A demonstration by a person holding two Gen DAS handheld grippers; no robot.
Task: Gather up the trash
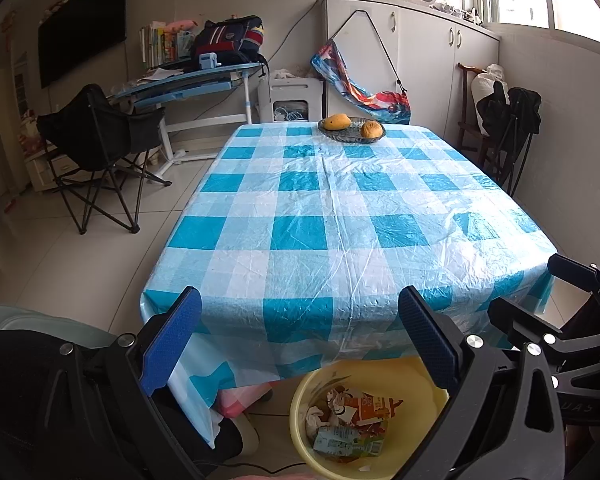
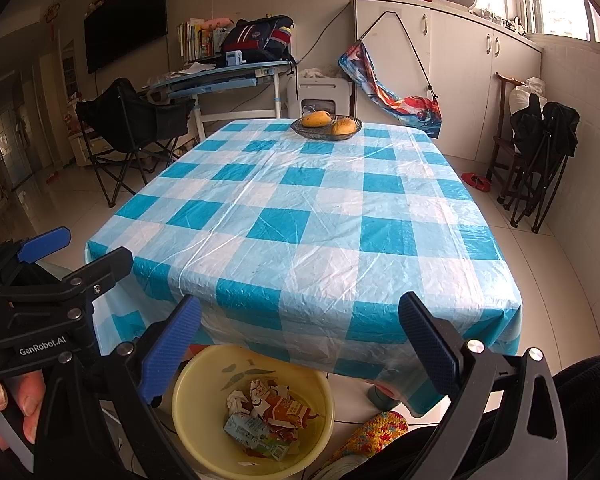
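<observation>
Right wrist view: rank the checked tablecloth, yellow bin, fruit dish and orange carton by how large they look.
1. Checked tablecloth
2. Yellow bin, though nearness inflates it
3. Fruit dish and orange carton look alike; the dish sits much farther away, so unranked.

I have both grippers held side by side, each pointing forward and slightly down. My left gripper (image 1: 300, 344) has its jaws spread wide, the blue pads (image 1: 172, 344) well apart with nothing between them. My right gripper (image 2: 300, 344) stands the same way, blue pads (image 2: 430, 350) wide apart and empty. From the right wrist view I can see the left gripper's black frame at the lower left edge, with the fingers of my left hand (image 2: 8, 400) wrapped around its handle. From the left wrist view the right gripper's frame shows at the right edge, close alongside.
</observation>
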